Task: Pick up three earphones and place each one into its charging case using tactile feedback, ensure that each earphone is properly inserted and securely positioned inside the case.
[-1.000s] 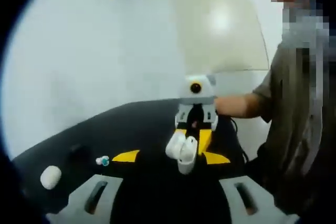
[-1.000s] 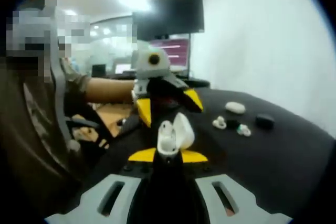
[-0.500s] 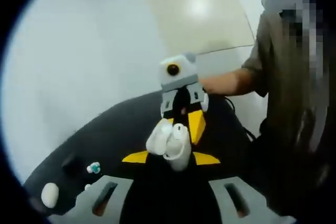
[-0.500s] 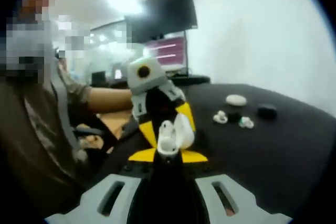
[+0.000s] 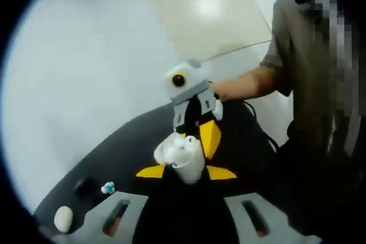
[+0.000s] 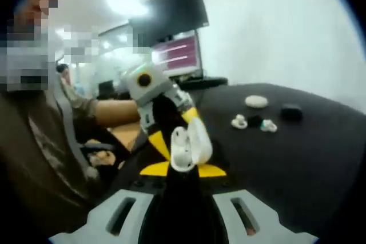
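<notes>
A white charging case (image 6: 186, 146) with its lid swung open stands upright between my right gripper's (image 6: 183, 170) jaws, which are shut on its lower part. My left gripper (image 6: 176, 131) faces it from just behind, yellow fingers spread on either side of the case. In the left gripper view the same case (image 5: 182, 159) sits above my left gripper (image 5: 186, 172), whose tips flank it with small gaps; contact is unclear. The right gripper (image 5: 197, 141) comes in from behind the case. Loose on the black table (image 6: 297, 158) lie a white earphone (image 6: 239, 122) and a teal-tipped earphone (image 6: 267, 126).
A closed white case (image 6: 256, 102) and a black case (image 6: 291, 112) lie further back on the table; the same things are the white case (image 5: 64, 218), black case (image 5: 86, 186) and teal earphone (image 5: 107, 187). A person (image 5: 320, 112) stands close. A dark monitor (image 6: 171, 24) hangs behind.
The two grippers have come closer together. My left gripper's jaws have narrowed around the case. The right gripper has kept its hold on the open case.
</notes>
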Demonstrator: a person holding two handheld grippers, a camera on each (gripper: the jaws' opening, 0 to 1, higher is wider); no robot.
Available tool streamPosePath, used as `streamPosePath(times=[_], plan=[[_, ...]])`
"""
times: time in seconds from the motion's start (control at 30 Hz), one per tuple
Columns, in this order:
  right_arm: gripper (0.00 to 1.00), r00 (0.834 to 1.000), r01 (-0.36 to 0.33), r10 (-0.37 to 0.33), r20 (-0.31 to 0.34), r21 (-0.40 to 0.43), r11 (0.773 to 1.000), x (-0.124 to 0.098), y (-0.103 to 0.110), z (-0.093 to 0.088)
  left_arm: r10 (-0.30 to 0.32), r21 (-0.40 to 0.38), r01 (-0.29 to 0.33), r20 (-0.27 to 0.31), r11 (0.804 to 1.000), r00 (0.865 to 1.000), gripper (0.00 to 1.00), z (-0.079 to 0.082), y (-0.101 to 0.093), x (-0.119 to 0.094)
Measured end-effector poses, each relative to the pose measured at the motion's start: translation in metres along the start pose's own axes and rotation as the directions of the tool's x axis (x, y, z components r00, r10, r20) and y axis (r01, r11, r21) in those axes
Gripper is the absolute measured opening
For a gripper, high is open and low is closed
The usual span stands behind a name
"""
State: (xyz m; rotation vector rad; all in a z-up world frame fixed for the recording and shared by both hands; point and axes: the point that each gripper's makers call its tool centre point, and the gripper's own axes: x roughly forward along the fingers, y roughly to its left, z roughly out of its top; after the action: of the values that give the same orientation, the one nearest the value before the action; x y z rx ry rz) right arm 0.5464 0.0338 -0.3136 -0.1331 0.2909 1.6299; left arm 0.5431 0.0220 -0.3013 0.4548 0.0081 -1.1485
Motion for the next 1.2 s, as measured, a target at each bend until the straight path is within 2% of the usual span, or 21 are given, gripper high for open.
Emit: streamPosePath(times=[0.13, 0.17, 0.27, 0.37, 0.43, 0.5, 0.57, 0.6, 0.63, 0.67, 0.73, 0.9, 1.07, 1.13, 1.2], plan=[[0.17, 1.0, -0.012, 0.012, 0.006, -0.036, 0.999, -0.001, 0.005, 0.001, -0.03, -0.112, 0.039, 0.076, 0.993, 0.997, 0.39, 0.005, 0.006, -0.009], [0.17, 1.0, -0.015, 0.015, 0.005, -0.04, 0.999, -0.001, 0.006, 0.001, -0.035, -0.12, 0.045, 0.083, 0.992, 0.996, 0.39, 0.002, 0.012, -0.012], [0.17, 1.0, -0.031, 0.031, 0.003, -0.034, 0.999, 0.0, 0.009, 0.0, -0.045, -0.132, 0.056, 0.087, 0.99, 0.995, 0.38, 0.0, 0.01, -0.013], [0.17, 0.999, -0.044, 0.044, 0.001, -0.033, 0.998, 0.001, 0.013, 0.0, -0.068, -0.074, 0.071, 0.043, 0.995, 0.997, 0.33, -0.009, 0.008, -0.014], [0.17, 0.999, -0.051, 0.051, -0.008, -0.026, 0.998, 0.001, 0.014, -0.001, -0.072, -0.07, 0.075, 0.044, 0.995, 0.996, 0.29, -0.009, 0.007, -0.015], [0.17, 0.999, -0.049, 0.048, -0.006, -0.033, 0.998, 0.003, 0.015, 0.0, -0.068, 0.002, 0.068, 0.045, 0.998, 0.997, 0.28, -0.007, 0.007, -0.017], [0.17, 0.999, -0.05, 0.05, -0.008, -0.024, 0.998, 0.004, 0.015, 0.0, -0.062, 0.018, 0.061, 0.057, 0.998, 0.996, 0.27, -0.006, 0.009, -0.017], [0.17, 0.999, -0.05, 0.05, -0.011, -0.009, 0.999, 0.005, 0.014, 0.0, -0.055, 0.023, 0.054, 0.082, 0.998, 0.995, 0.25, -0.002, 0.011, -0.019], [0.17, 0.999, -0.048, 0.048, -0.011, 0.006, 0.999, 0.005, 0.013, 0.0, -0.052, 0.008, 0.051, 0.144, 0.999, 0.988, 0.15, 0.009, 0.012, -0.02], [0.17, 0.999, -0.05, 0.05, -0.014, 0.014, 0.999, 0.004, 0.013, 0.0, -0.072, -0.016, 0.076, 0.181, 0.997, 0.981, 0.14, 0.014, 0.01, -0.024], [0.17, 0.999, -0.051, 0.051, -0.013, 0.025, 0.998, 0.006, 0.014, -0.001, -0.062, -0.03, 0.067, 0.144, 0.997, 0.988, 0.14, 0.008, 0.009, -0.022], [0.17, 0.998, -0.057, 0.058, -0.012, 0.056, 0.997, 0.005, 0.012, -0.002, -0.041, 0.004, 0.041, 0.132, 0.999, 0.99, 0.16, 0.007, 0.007, -0.018], [0.17, 0.999, -0.052, 0.052, -0.008, 0.037, 0.998, 0.002, 0.007, -0.002, -0.045, -0.002, 0.045, 0.108, 0.999, 0.993, 0.18, 0.004, 0.004, -0.016], [0.17, 0.999, -0.05, 0.05, -0.007, 0.031, 0.998, 0.002, 0.006, -0.002, -0.038, 0.003, 0.038, 0.087, 0.999, 0.996, 0.24, 0.001, 0.005, -0.015], [0.2, 1.0, -0.025, 0.025, 0.004, 0.0, 1.0, 0.001, 0.001, -0.001, -0.024, 0.016, 0.023, 0.07, 1.0, 0.997, 0.24, -0.001, 0.006, -0.015]])
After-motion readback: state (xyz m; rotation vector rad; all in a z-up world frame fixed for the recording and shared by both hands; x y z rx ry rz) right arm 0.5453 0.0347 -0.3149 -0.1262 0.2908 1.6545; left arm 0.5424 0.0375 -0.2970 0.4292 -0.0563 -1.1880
